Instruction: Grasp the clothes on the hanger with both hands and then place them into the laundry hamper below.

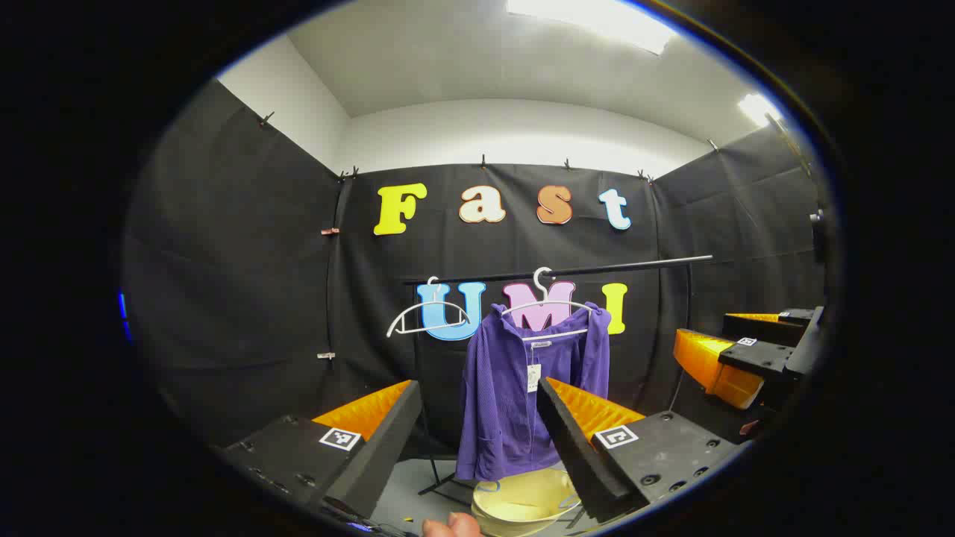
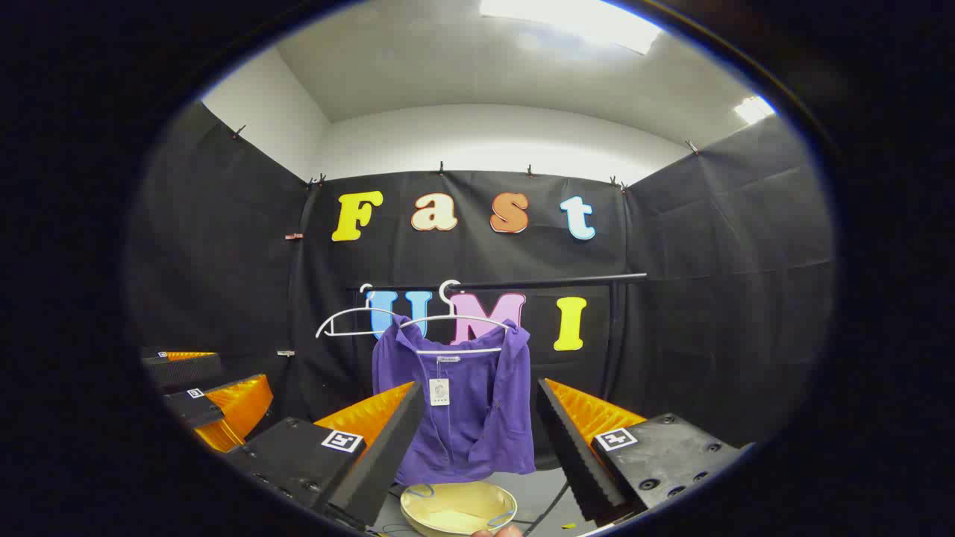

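A purple shirt (image 1: 522, 388) (image 2: 462, 406) with a paper tag hangs on a white hanger (image 1: 548, 306) (image 2: 455, 321) from a black rail (image 1: 597, 268) (image 2: 537, 283). Straight below it on the floor stands a pale yellow hamper (image 1: 522, 503) (image 2: 456, 509). My left gripper (image 1: 477, 440) is open, its fingers framing the shirt from a distance. My right gripper (image 2: 477, 440) is open too, likewise well short of the shirt. In the left gripper view the right gripper (image 1: 746, 350) shows at the far right; in the right gripper view the left gripper (image 2: 205, 395) shows at the far left.
A second, bare white hanger (image 1: 429, 317) (image 2: 351, 324) hangs on the rail left of the shirt. The rail's stand legs (image 1: 448, 485) spread on the grey floor near the hamper. A fingertip (image 1: 451, 526) shows at the bottom edge. Black cloth walls enclose the booth.
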`<state>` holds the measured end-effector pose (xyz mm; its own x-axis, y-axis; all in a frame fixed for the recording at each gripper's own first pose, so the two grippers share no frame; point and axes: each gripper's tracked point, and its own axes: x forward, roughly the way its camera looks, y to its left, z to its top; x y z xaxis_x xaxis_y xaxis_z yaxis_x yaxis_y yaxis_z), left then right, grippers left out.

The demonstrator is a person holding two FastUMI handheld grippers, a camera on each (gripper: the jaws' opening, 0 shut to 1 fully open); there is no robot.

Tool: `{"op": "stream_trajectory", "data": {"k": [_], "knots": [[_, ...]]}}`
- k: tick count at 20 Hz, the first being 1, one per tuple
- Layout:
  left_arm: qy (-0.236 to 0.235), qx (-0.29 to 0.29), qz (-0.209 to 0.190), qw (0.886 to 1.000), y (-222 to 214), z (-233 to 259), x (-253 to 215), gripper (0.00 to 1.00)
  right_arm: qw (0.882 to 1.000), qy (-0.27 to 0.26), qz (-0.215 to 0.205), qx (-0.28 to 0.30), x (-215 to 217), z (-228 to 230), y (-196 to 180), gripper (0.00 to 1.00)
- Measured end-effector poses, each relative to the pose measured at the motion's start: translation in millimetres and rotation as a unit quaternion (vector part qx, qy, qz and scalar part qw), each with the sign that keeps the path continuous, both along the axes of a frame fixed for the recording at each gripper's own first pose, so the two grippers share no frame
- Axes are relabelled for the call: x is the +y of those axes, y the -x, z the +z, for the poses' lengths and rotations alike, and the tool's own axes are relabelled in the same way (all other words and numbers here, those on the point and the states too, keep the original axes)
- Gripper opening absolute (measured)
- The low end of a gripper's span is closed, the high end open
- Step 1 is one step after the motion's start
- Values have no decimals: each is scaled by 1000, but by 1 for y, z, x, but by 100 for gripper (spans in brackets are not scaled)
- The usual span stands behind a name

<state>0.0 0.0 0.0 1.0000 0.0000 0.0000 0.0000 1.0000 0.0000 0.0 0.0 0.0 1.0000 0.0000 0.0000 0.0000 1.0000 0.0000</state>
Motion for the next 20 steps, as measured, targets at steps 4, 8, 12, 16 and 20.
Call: {"op": "stream_trajectory", "data": {"k": [4, 8, 12, 16, 20], "knots": [[-11, -10, 8, 1000, 2, 0, 6, 98, 1000, 6, -1, -3, -1, 0, 5, 97], [-7, -6, 5, 1000, 5, -2, 2, 98, 1000, 4, -2, 2, -4, -5, 7, 97], [-7, -8, 3, 1000, 3, 0, 2, 98, 1000, 4, -1, -2, -3, -3, 4, 97], [-8, -8, 0, 1000, 0, 0, 0, 98, 1000, 7, -1, -3, -3, -3, 3, 97], [-13, -4, -7, 1000, -5, -3, -5, 98, 1000, 7, -7, -5, -5, -4, 0, 97]]}}
